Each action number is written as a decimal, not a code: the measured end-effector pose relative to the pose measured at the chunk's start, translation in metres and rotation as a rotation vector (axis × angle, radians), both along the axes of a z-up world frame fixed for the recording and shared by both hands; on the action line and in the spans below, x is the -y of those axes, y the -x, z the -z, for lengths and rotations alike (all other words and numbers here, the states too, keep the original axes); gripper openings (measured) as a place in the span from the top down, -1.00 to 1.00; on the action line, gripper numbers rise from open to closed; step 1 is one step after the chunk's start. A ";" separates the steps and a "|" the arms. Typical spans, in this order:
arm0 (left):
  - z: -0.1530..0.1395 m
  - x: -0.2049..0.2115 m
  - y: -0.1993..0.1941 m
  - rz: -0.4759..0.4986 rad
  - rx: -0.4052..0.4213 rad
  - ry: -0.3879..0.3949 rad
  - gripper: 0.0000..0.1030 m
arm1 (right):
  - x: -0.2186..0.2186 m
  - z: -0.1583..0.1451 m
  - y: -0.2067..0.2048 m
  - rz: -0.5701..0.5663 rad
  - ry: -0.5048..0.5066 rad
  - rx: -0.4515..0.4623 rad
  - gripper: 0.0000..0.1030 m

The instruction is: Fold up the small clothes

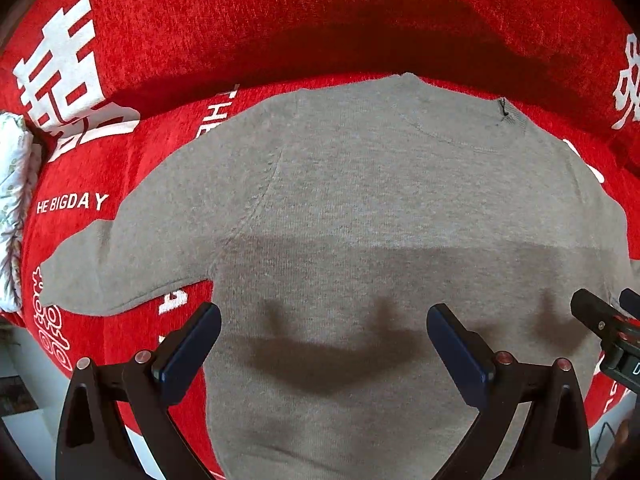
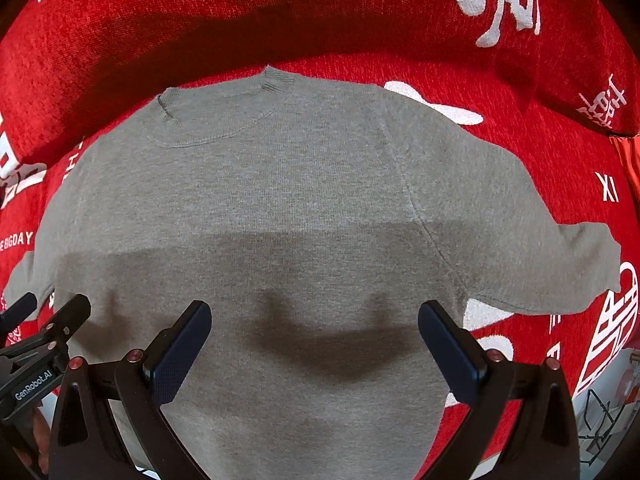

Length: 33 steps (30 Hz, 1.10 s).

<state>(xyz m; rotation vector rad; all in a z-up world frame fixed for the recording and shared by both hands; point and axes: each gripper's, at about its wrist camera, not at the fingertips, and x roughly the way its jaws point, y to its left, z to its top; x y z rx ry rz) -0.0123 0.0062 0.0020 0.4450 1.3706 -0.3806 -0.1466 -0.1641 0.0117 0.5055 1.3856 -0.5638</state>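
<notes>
red cover [image 1: 160,40] reads "he bigday" beside grey t-shirt [image 1: 360,200].

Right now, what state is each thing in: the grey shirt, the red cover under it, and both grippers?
Grey t-shirt: spread flat, unfolded, both short sleeves out to the sides, collar at the far end.
Red printed cover: lying under the shirt, white lettering showing.
Left gripper: open, holding nothing, above the shirt's lower part.
Right gripper: open, holding nothing, above the shirt's lower part.
</notes>
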 end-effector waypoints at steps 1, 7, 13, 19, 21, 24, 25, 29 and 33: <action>0.000 0.000 0.000 0.000 0.000 -0.001 -1.00 | 0.000 0.000 0.000 0.000 0.000 0.000 -1.00; -0.001 -0.002 0.002 -0.003 0.005 0.000 -1.00 | 0.001 0.000 0.000 -0.002 -0.001 0.000 -1.00; -0.001 -0.002 0.003 -0.002 0.008 -0.001 -1.00 | 0.002 0.000 0.001 -0.003 -0.003 0.000 -1.00; -0.001 -0.002 0.003 -0.003 0.006 -0.002 -1.00 | 0.002 0.000 0.000 -0.002 -0.003 -0.003 -1.00; -0.001 -0.002 0.003 -0.005 0.004 -0.002 -1.00 | 0.002 0.000 -0.001 -0.002 -0.003 -0.003 -1.00; -0.001 -0.001 0.002 -0.006 0.003 -0.004 -1.00 | 0.002 0.000 0.000 -0.001 -0.002 -0.003 -1.00; -0.001 -0.002 0.002 -0.006 0.003 -0.004 -1.00 | 0.002 0.000 0.000 -0.001 -0.002 -0.002 -1.00; -0.002 -0.002 0.002 -0.007 0.003 -0.004 -1.00 | 0.002 0.000 0.000 0.000 -0.002 -0.003 -1.00; -0.002 -0.003 0.000 -0.008 0.001 0.000 -1.00 | 0.002 0.000 -0.001 0.000 0.001 -0.002 -1.00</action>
